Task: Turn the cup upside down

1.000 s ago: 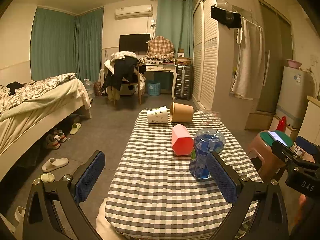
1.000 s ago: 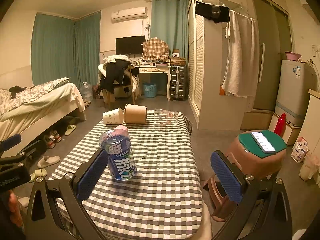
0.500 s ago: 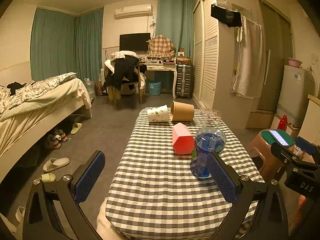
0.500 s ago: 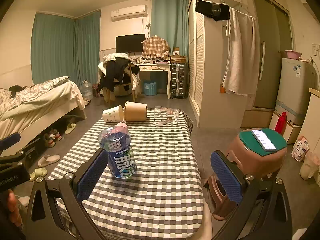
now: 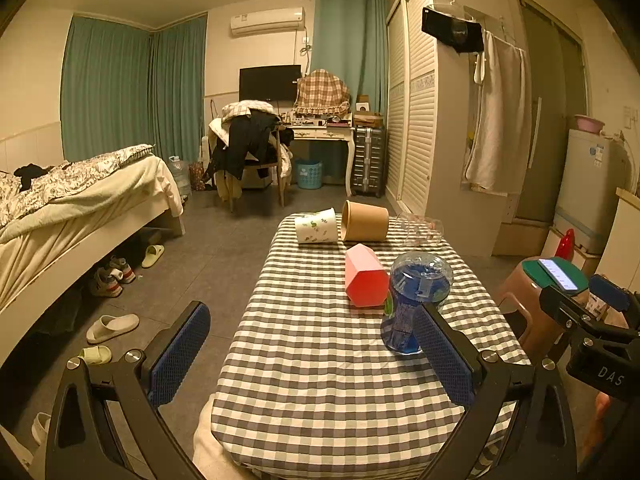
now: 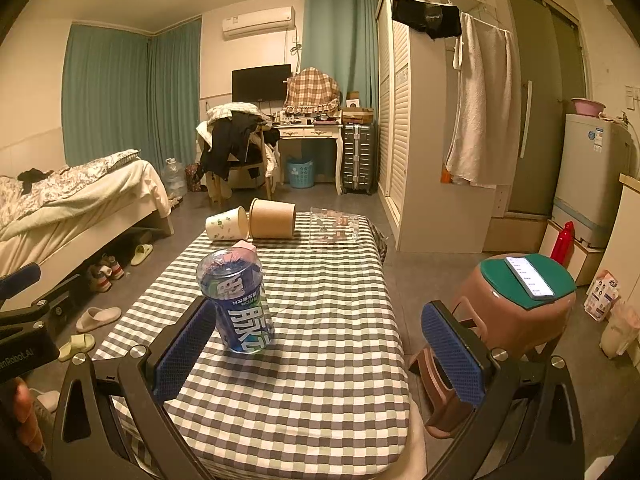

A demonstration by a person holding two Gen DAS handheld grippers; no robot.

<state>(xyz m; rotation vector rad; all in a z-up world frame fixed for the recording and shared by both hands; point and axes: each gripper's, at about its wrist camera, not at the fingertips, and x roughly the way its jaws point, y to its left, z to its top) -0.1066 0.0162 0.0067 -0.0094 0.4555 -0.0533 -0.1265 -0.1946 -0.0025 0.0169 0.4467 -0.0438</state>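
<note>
1. Right wrist view: blue cup (image 6: pixel 240 304) stands mouth-down on the checked table (image 6: pixel 320 360), just ahead of the right gripper (image 6: pixel 320 354), near its left finger; large white characters mark its side.
2. Left gripper (image 5: pixel 312 354) gapes wide, empty; right likewise.
3. Right gripper's body (image 5: pixel 600 364) reads "DAS".

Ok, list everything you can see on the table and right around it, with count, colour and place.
table: one, grey and white checked cloth, centre
blue cup: one, clear blue, standing, near edge
pink cup: one, lying just behind the blue cup
paper cup: one, white with green print, lying at far end
brown cup: one, lying beside the paper cup
clear cup: one, far right corner
stool: one, brown, green top, right of table
phone: one, on the stool
left claw: open, empty
right claw: open, empty
</note>
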